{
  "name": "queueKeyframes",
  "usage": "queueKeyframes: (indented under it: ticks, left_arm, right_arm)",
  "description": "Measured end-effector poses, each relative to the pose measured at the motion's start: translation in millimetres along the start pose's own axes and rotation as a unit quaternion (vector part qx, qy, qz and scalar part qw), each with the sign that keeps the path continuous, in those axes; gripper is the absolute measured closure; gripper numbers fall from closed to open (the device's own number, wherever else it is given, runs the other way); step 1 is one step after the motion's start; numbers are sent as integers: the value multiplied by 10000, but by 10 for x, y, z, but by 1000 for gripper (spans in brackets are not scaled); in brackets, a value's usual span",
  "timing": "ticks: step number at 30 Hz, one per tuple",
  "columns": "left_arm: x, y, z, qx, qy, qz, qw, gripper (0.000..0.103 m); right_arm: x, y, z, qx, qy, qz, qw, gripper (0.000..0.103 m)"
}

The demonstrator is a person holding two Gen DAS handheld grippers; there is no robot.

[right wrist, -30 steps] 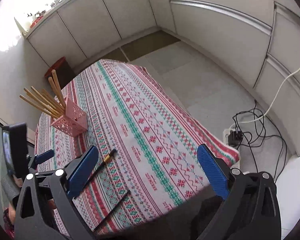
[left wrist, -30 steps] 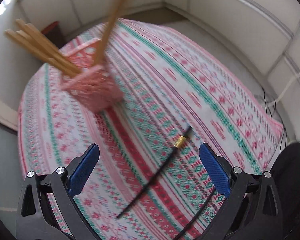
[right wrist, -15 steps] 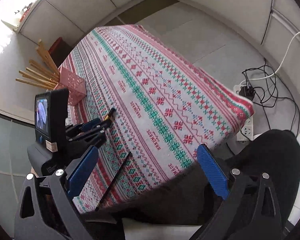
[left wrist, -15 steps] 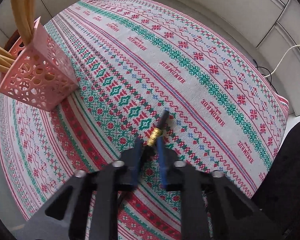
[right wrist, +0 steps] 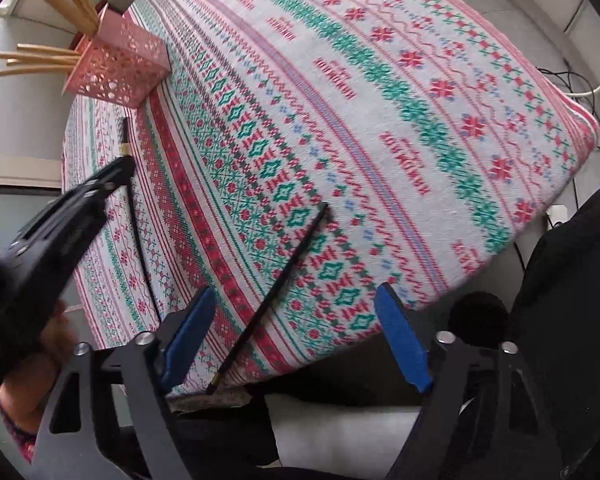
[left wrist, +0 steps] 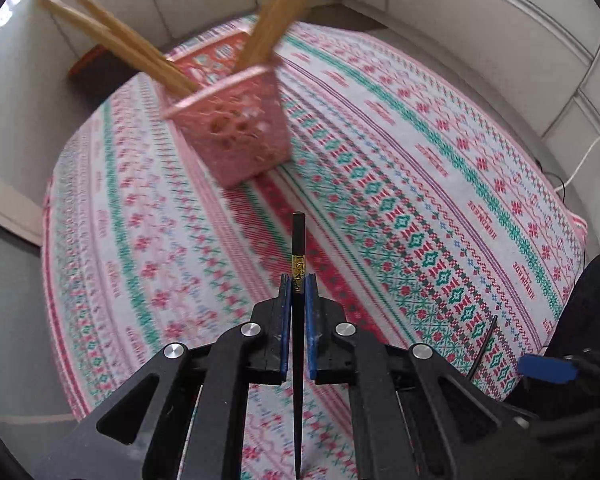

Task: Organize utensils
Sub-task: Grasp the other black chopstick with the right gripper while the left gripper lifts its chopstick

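**Black chopstick clamped left, second one framed right**

Black chopstick (left wrist: 298,240) is gripped by left gripper (left wrist: 298,292), tip aimed at pink holder (left wrist: 236,136) ahead. Second chopstick (right wrist: 284,276) lies flat on tablecloth (right wrist: 420,120), long axis running diagonally between the jaws of right gripper (right wrist: 296,320); those jaws have just been closing but are not yet touching it.
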State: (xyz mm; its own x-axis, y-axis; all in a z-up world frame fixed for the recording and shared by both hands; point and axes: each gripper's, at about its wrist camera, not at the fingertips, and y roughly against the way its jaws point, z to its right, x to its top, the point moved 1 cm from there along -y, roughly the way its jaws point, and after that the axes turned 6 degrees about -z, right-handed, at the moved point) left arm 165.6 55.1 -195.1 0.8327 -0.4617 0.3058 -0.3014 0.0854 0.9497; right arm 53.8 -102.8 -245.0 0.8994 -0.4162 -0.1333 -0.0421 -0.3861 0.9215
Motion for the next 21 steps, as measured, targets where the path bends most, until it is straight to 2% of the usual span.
queueKeyframes:
  ticks: [1,4,6,7,8,10,11,12,13,16,21]
  left_arm:
    - [-13,65,-17,-14,49,61,10000,97]
    - [-18,275,-90,-4,168,284,9995,97]
    - [45,352,-51,4,217,416,9989,97]
    - [52,404,-61,-6,241,490,9985,97]
    - [58,410,-70,-14,253,535,9982,97]
    - [44,456,-51,-55,263,608,9978,97]
    - [44,472,-43,-63,263,631,9976,97]
    - [50,485,-49,-62,269,646,9975,97]
    - [52,493,-47,-63,280,660,9974,97]
    - [49,517,-83,-100,325,720,9968,97]
    - [32,703,-258,-320,640,1005,9924,97]
  right_arm:
    - [4,-81,-41,-27,-47,-107,9999,40]
    - [16,-128,-121,-192,-269,82,9994,40]
    - [67,-140,-169,-233,-409,265,9985,53]
    - [99,-143,-185,-275,-488,347,9978,65]
    - [119,-148,-180,-303,-612,410,9968,73]
    - [142,-157,-179,-321,-738,469,9957,78]
    - [161,-150,-180,-326,-737,514,9954,83]
    - [184,-160,-188,-255,-662,543,9960,92]
    - [199,-152,-180,-239,-671,609,9956,96]
    - [248,-151,-204,-127,-633,641,9959,98]
    - [462,-8,-233,543,-430,704,9951,98]
